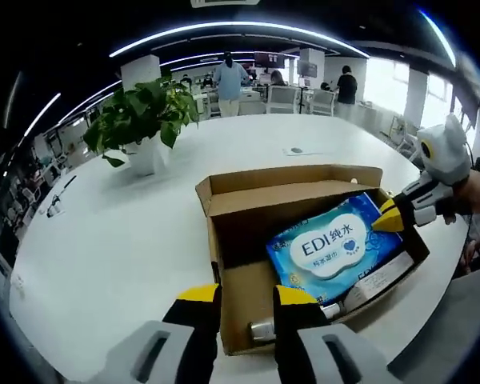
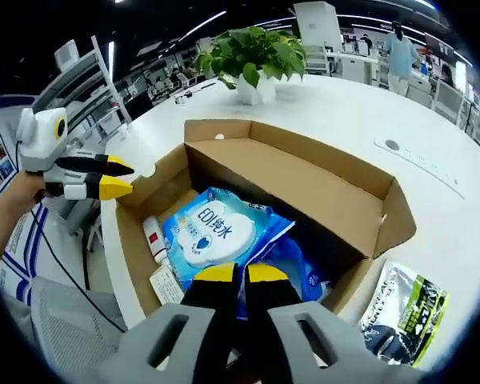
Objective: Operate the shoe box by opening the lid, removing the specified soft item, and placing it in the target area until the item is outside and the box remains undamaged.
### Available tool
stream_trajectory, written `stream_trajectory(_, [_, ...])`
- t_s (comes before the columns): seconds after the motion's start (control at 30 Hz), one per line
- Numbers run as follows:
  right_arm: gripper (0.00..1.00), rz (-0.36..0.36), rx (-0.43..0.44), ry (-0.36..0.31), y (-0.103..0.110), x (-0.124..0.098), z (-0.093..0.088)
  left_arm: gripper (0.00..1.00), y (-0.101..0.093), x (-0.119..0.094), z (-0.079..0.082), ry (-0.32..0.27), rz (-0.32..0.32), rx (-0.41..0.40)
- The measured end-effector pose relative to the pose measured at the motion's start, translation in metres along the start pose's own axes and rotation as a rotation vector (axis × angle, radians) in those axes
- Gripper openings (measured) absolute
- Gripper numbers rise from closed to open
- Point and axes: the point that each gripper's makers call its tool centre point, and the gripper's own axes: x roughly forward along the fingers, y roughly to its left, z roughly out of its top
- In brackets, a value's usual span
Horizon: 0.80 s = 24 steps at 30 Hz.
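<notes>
An open cardboard shoe box (image 1: 224, 200) (image 2: 328, 188) lies on the white table, lid flap folded back. Inside it, a blue wet-wipes pack (image 1: 336, 248) (image 2: 212, 228) lies tilted, with a white label. My right gripper (image 2: 242, 274) has its yellow tips nearly together, pinched on the pack's near edge; from the left gripper view it (image 1: 388, 218) touches the pack's far right corner. My left gripper (image 1: 246, 294) stands open, its jaws straddling the box's near corner wall; it (image 2: 124, 178) sits just outside the box's left wall.
A small white tube (image 2: 152, 236) and a white card (image 2: 166, 284) lie beside the pack in the box. A silver-and-green pouch (image 2: 404, 316) rests on the table right of the box. A potted plant (image 1: 144, 120) (image 2: 256, 56) stands beyond. People stand far off.
</notes>
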Motion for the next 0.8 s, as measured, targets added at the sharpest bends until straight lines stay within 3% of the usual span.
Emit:
stream_trajectory(0.3, [0.01,-0.011,0.002,0.001,-0.006,-0.006,-0.005,0.27,-0.023,0.027,-0.006,0.06,-0.099,0.015])
stream_trajectory(0.57, [0.02,-0.038,-0.057,0.011,-0.012,-0.009,-0.009,0.27,-0.039,0.047,-0.018,0.13,-0.178,-0.005])
stream_trajectory(0.67, [0.02,-0.043,-0.066,0.013,-0.014,-0.009,-0.01,0.27,-0.047,0.053,-0.021,0.147,-0.227,-0.081])
stream_trajectory(0.8, [0.02,-0.044,-0.06,0.013,-0.015,-0.01,-0.011,0.25,-0.052,0.06,-0.028,0.192,-0.254,-0.106])
